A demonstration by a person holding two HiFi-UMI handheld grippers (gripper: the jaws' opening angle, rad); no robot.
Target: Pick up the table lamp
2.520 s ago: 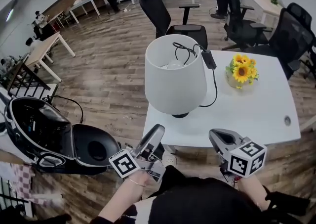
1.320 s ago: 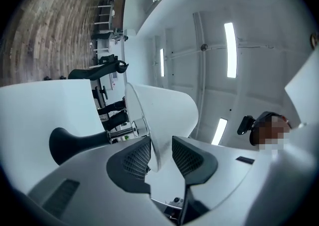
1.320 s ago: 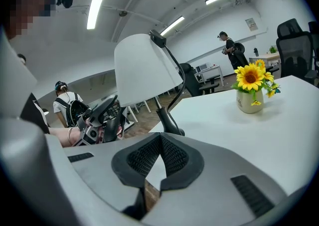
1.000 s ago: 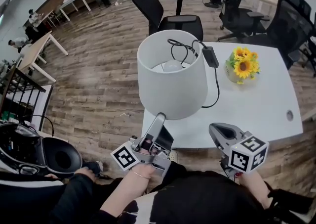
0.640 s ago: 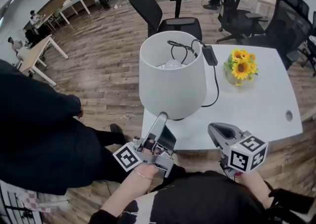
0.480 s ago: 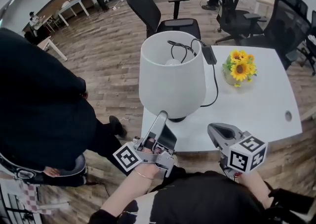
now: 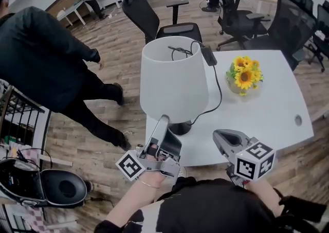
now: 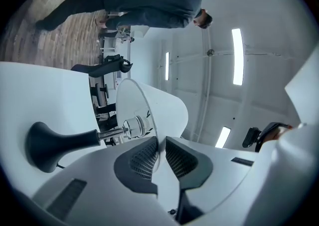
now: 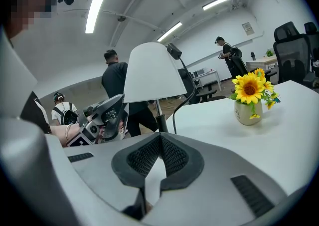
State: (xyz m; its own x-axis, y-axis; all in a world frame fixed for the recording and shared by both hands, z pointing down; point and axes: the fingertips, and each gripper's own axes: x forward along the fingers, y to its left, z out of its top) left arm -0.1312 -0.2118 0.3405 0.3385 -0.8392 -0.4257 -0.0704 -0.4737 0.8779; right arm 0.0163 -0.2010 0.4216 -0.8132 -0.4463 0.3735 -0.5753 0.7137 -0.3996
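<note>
The lamp [image 7: 174,80] stands at the near left corner of a white table [image 7: 267,108], its wide white shade [image 7: 175,67] upright over a black base [image 7: 180,128] that rests on the tabletop. The left gripper [image 7: 162,121] reaches up from 6 o'clock of the lamp, tilted upward, with its tips at the shade's lower rim. Its jaws have just been closing, and in the left gripper view the thin rim of the shade sits between the two dark ribbed pads [image 8: 144,160], which pinch it from inside and outside. The right gripper [image 7: 218,135] hovers over the table's near edge at about 4 o'clock of the base and well apart from the lamp, its jaws closed together with nothing between them. A black cord [image 7: 218,90] loops out of the top of the shade, hangs over its far rim and trails down across the table at 3 o'clock of the lamp. A small pot of sunflowers [image 7: 243,75] stands on the table further out at 3 o'clock. A person in dark clothes [image 7: 46,57] walks over the wooden floor at 9 o'clock of the lamp, and a black office chair [image 7: 149,13] stands at 12 o'clock, behind the table.
</note>
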